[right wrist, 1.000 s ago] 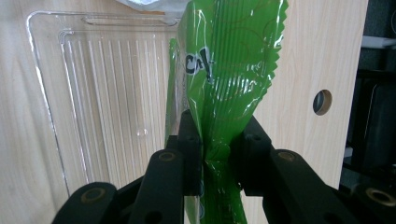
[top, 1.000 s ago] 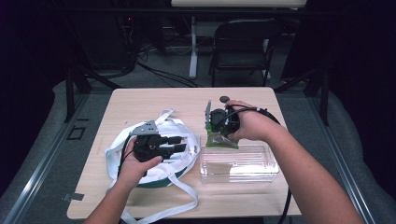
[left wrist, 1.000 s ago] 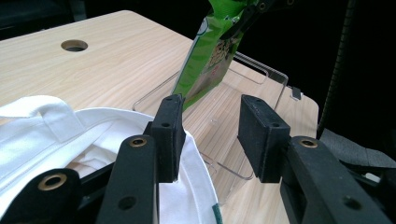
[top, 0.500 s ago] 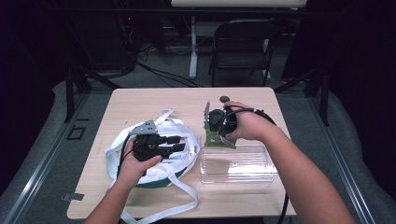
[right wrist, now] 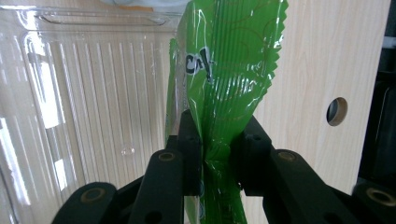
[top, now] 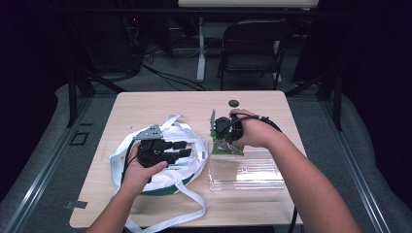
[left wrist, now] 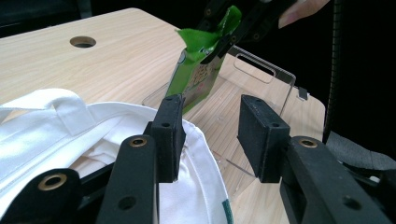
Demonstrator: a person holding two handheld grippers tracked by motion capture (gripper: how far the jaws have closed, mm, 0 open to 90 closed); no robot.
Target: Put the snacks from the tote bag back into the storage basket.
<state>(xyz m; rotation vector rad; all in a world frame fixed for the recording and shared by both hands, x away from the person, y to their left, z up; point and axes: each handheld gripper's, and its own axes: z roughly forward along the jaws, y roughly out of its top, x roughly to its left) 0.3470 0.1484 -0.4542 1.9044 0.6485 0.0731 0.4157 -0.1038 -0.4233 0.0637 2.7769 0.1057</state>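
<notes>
A green snack packet (right wrist: 229, 70) hangs pinched at its crimped end, with my right gripper (right wrist: 217, 154) shut on it. In the high view the packet (top: 224, 147) hangs over the far left end of a clear plastic tray (top: 248, 170), under the right gripper (top: 221, 136). My left gripper (left wrist: 212, 135) rests over the rim of a white cloth bag (top: 160, 170), its jaws apart. Through the gap I see bare table and the tray (left wrist: 261, 84). The bag's edge (left wrist: 196, 154) lies beside the left pad.
The wooden table (top: 145, 107) has a round hole (top: 233, 103) near its far edge. The bag's long white straps (top: 194, 204) trail toward the front edge. A folding chair (top: 252, 48) stands beyond the table. Cables run from both grippers.
My right hand has sunk a little with the green packet, closer to the tray. The left hand and the bag have stayed put.
</notes>
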